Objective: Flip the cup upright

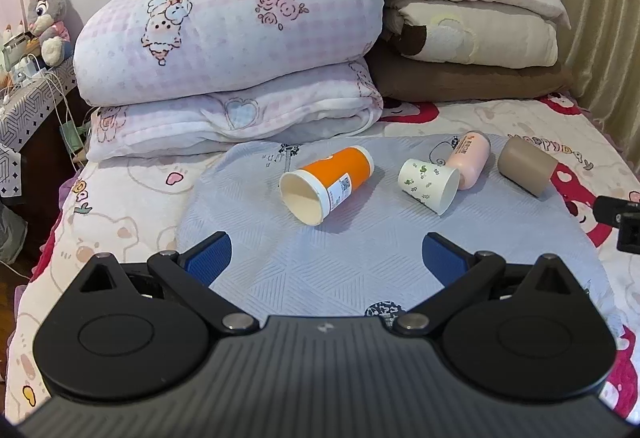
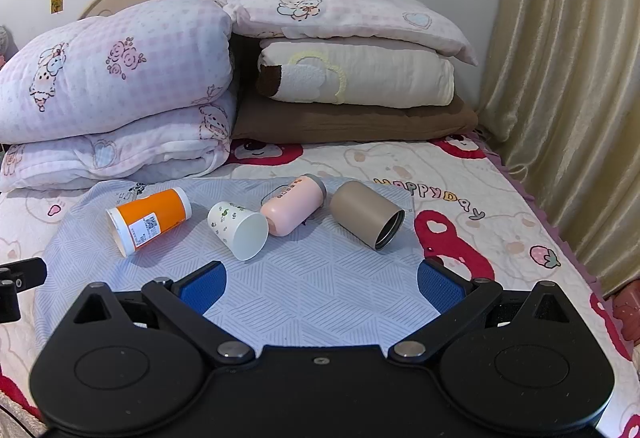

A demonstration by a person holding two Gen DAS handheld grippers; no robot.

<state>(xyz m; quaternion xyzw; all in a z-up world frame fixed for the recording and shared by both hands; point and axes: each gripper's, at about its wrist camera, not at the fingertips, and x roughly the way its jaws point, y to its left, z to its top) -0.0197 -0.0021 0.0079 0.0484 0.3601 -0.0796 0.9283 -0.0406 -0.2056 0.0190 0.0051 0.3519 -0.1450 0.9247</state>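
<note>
Several cups lie on their sides on a grey mat [image 1: 320, 270] [image 2: 320, 290] on the bed. An orange cup [image 1: 328, 184] [image 2: 150, 220] lies left, mouth toward me. A white floral paper cup [image 1: 430, 186] [image 2: 238, 224] lies beside a pink cup [image 1: 470, 160] [image 2: 294, 210]. A tan cup [image 1: 526, 166] [image 2: 368, 214] lies right. My left gripper [image 1: 326, 254] is open and empty, just short of the orange cup. My right gripper [image 2: 322, 284] is open and empty, short of the tan and paper cups.
Folded pink quilts [image 1: 228, 50] [image 2: 112, 86] and stacked pillows [image 1: 472, 34] [image 2: 352, 74] fill the head of the bed behind the cups. A nightstand with a plush rabbit [image 1: 44, 14] stands left. A curtain [image 2: 568, 78] hangs on the right.
</note>
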